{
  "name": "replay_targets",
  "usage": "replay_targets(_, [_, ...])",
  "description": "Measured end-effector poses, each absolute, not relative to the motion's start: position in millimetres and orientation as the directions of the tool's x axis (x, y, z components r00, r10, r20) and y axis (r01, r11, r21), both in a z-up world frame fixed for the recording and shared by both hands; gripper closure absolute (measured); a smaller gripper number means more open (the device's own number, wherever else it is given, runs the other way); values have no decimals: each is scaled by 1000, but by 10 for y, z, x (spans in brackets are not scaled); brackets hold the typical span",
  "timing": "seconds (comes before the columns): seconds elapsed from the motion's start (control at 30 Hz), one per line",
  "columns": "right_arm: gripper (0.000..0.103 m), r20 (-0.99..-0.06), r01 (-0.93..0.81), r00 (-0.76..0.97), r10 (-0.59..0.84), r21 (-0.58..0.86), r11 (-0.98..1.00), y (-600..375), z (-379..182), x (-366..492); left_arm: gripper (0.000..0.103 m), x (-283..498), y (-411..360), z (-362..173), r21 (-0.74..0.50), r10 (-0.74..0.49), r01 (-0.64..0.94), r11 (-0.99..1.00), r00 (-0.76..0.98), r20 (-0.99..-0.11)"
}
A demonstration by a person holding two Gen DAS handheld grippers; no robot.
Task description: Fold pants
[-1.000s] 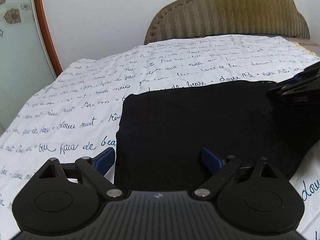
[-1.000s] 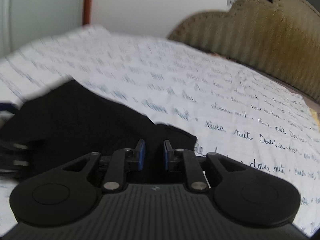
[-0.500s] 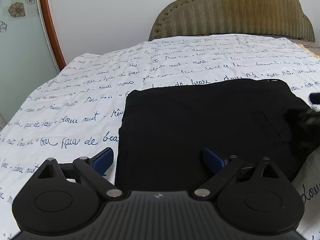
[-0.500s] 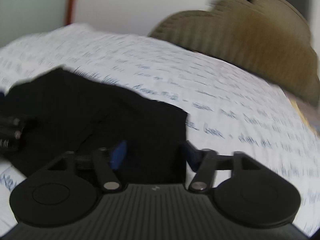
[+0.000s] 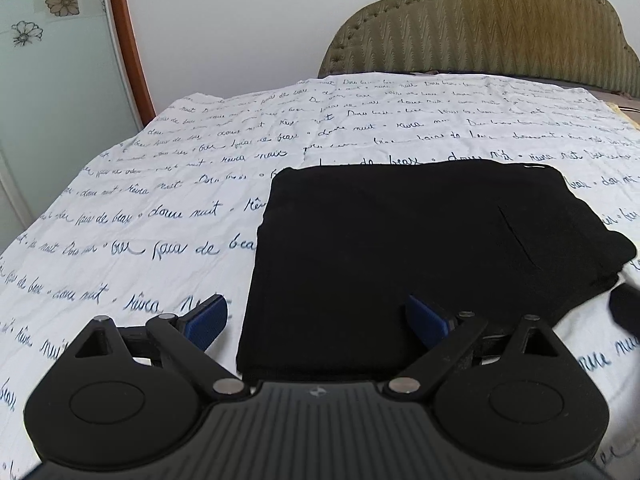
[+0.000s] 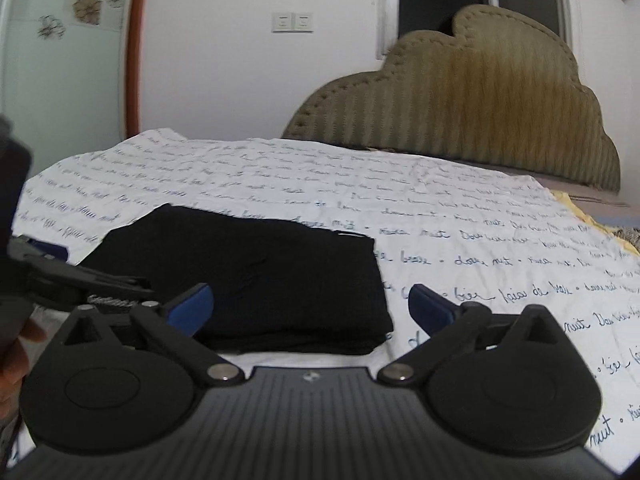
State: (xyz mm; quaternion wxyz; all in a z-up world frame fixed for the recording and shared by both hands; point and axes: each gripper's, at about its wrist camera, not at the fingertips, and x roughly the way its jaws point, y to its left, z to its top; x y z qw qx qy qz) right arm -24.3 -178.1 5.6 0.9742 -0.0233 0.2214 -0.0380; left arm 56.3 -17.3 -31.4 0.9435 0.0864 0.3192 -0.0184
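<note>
Left wrist: bedsheet (image 5: 160, 184) script reads "douce nuit" beside black pants (image 5: 400, 248).

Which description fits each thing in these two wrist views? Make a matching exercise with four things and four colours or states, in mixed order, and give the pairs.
Things:
1. pants
2. bed sheet
3. headboard
4. left tongs

Descriptions:
A. olive, quilted, upright at the far end
B. open, gripping nothing
C. black, folded into a flat stack
D. white with blue handwriting

Pairs: 1-C, 2-D, 3-A, 4-B
</note>
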Motion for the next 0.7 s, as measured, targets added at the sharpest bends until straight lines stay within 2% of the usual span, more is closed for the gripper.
replay_targets(0.37, [0, -464, 21, 885, -39, -44, 999, -1516, 6, -546, 6, 264, -91, -285, 153, 27, 85, 985, 787, -616])
replay_targets(0.7, [0, -458, 12, 888, -38, -59, 998, -1479, 30, -659, 6, 132, -94, -277, 219, 54, 90, 971, 815, -576])
